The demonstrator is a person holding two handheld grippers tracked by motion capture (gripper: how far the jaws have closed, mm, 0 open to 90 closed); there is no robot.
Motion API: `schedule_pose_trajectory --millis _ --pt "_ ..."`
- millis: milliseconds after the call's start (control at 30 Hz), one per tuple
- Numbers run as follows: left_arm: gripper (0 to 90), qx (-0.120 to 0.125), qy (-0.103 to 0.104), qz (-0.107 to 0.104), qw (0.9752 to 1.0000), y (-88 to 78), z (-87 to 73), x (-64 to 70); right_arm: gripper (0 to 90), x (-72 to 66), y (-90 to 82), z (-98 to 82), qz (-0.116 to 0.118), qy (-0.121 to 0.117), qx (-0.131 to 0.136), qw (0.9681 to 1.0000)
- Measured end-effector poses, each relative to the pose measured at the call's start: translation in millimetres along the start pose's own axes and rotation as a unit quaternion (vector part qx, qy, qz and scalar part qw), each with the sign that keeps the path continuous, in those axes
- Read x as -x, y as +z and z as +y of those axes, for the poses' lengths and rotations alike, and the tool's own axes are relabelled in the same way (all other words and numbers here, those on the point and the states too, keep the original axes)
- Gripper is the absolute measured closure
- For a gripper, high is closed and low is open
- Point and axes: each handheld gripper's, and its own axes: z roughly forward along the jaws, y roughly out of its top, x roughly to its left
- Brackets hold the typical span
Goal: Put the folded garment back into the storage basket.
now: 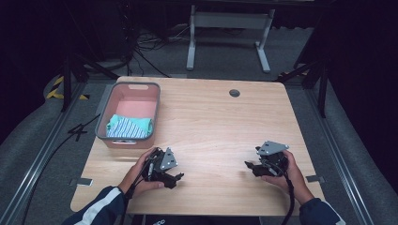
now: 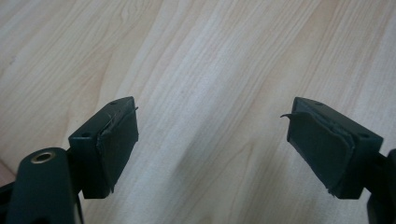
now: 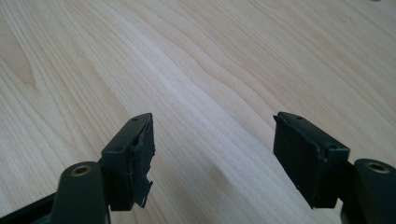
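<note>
Both hands rest low over the front of the wooden table (image 1: 211,126). My left gripper (image 1: 177,177) is held at the front left, its jaws pointing right, and in the left gripper view (image 2: 212,140) they stand wide apart over bare wood. My right gripper (image 1: 248,165) is at the front right with its jaws pointing left; in the right gripper view (image 3: 212,154) they are open with nothing between them. A pink basket (image 1: 104,115) with a grey rim stands at the left edge, holding a folded teal striped cloth (image 1: 129,126).
A round grey cable port (image 1: 234,93) is set into the table near the far edge. Behind the table stand a white frame leg (image 1: 191,42) and loose cables on the grey floor. Black tripod legs flank both sides.
</note>
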Motion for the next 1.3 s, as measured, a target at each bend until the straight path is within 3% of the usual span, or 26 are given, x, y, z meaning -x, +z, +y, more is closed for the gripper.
schedule_pose_trajectory --millis 400,433,500,600,667,1300 --pt "16.9 -0.009 -0.017 -0.036 0.9992 6.4 -16.8 0.2 25.9 8.5 -4.8 -42.9 0.01 0.057 0.006 0.9983" --pt "16.6 -0.008 -0.043 -0.045 0.998 7.1 -20.6 -0.2 25.8 8.8 -4.5 -49.2 0.018 0.067 0.007 0.9976" --pt "16.5 -0.003 -0.058 -0.053 0.9969 7.2 -24.0 -2.0 25.8 9.4 -5.4 -52.7 0.021 0.075 0.014 0.9969" --pt "15.8 0.006 -0.067 -0.058 0.996 7.7 -27.6 -2.8 23.2 11.4 -7.3 -58.1 0.024 0.079 0.021 0.9964" --pt "15.3 0.019 -0.066 -0.06 0.9958 8.3 -30.7 -3.0 21.1 13.7 -6.2 -62.6 0.029 0.094 0.032 0.9946" --pt "15.0 0.021 -0.064 -0.061 0.9959 8.0 -31.5 -3.2 19.4 14.9 -6.2 -63.5 0.029 0.099 0.029 0.9942"
